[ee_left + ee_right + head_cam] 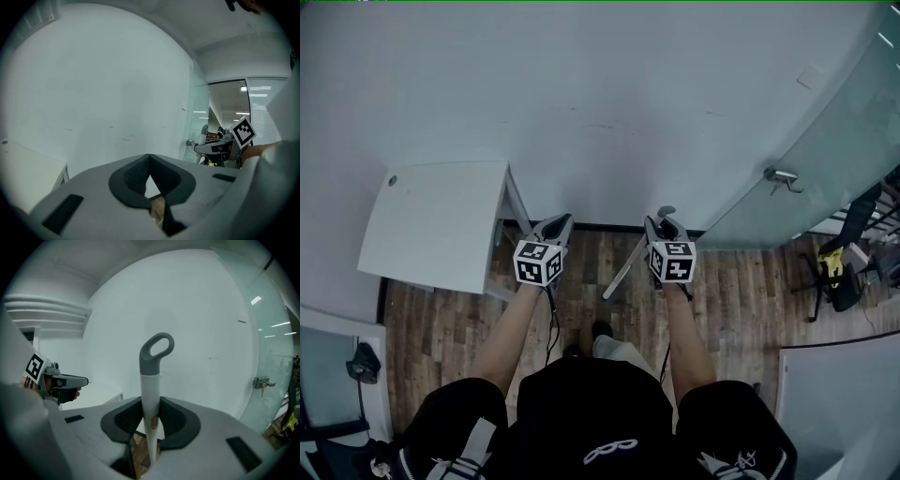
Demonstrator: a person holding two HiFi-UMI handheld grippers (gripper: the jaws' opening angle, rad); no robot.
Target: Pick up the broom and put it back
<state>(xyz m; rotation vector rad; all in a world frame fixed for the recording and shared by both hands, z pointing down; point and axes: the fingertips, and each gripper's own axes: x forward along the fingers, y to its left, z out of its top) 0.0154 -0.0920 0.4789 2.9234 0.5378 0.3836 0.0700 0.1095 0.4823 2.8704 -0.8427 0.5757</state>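
Head view: the right gripper (pixel 666 230) holds the broom (pixel 623 272) slanted over the wooden floor (pixel 741 281), near the wall (pixel 609 84). Left gripper view: the fingers (pixel 133 176) of the left gripper (pixel 149 157) are pressed together, with nothing between them. Right gripper view: the fingers (pixel 176 420) clench the white handle below its grey loop.

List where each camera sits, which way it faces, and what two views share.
Head view: on the person's head, looking steeply down at the wood floor and white wall; shows both forearms, the left gripper and the right gripper.
Left gripper view: on the left gripper, facing the wall along its closed, empty jaws.
Right gripper view: on the right gripper, facing the wall; its jaws clamp the broom handle.
Shared: each gripper view shows the other gripper; the head view and right gripper view both show the glass door's handle.
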